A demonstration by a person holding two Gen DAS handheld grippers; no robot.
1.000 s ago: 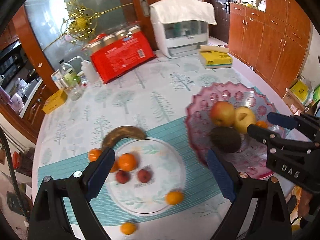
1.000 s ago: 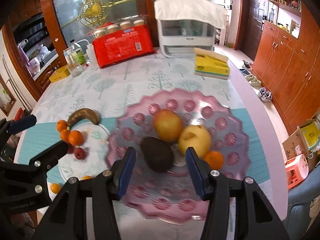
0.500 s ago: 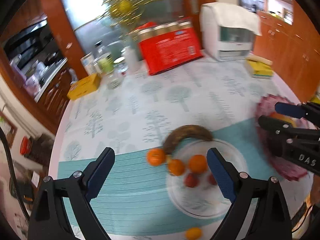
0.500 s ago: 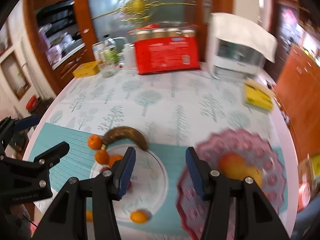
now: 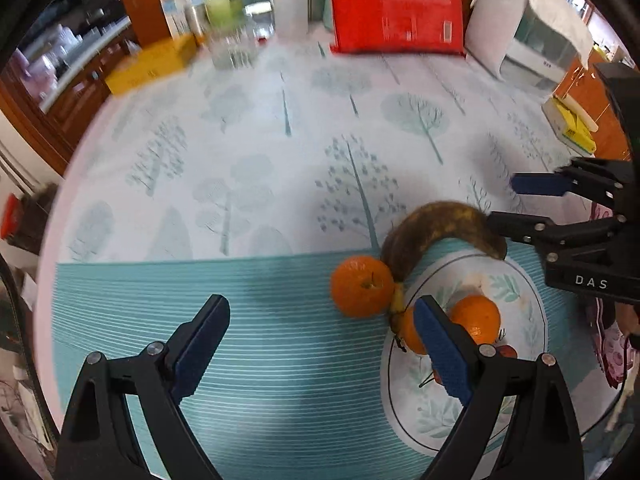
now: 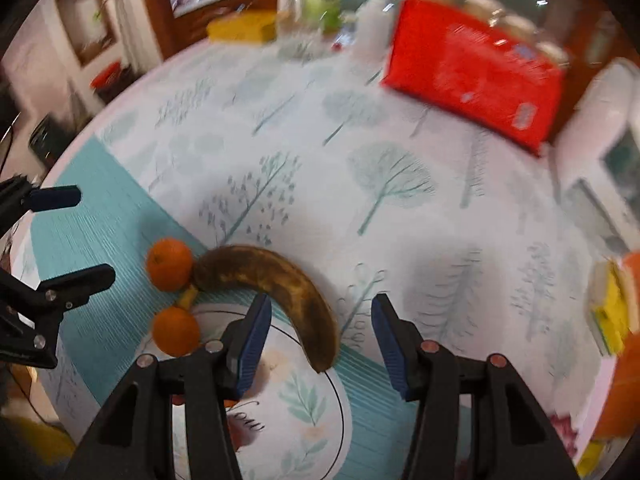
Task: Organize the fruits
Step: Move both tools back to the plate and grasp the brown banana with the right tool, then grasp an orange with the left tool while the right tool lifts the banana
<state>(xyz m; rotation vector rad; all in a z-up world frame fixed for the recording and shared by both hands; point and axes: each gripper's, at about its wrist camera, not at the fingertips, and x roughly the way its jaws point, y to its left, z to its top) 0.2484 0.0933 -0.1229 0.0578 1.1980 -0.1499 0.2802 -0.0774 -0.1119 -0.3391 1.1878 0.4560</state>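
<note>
A brown overripe banana [image 5: 436, 232] curves along the far rim of a white leaf-patterned plate [image 5: 520, 400]. One orange [image 5: 362, 286] lies on the teal mat at the banana's stem end. Two more oranges [image 5: 476, 318] and small red fruits [image 5: 508, 352] sit on the plate. My left gripper [image 5: 320, 344] hovers open over the mat, just short of the loose orange, with nothing between its fingers. My right gripper [image 6: 322, 340] is open above the banana [image 6: 272, 276], whose dark tip shows between the fingers without touching them. The pink bowl [image 5: 608, 360] peeks in at the right edge.
A red package [image 5: 396, 4], a white appliance under a cloth [image 5: 520, 32], bottles [image 5: 228, 20] and a yellow box [image 5: 148, 64] stand along the table's far side. A yellow pack [image 5: 572, 124] lies at the right. The round table's edge curves close on the left.
Both grippers have swung left, away from the pink bowl, and come lower over the white plate and the banana. Neither gripper's opening has changed.
</note>
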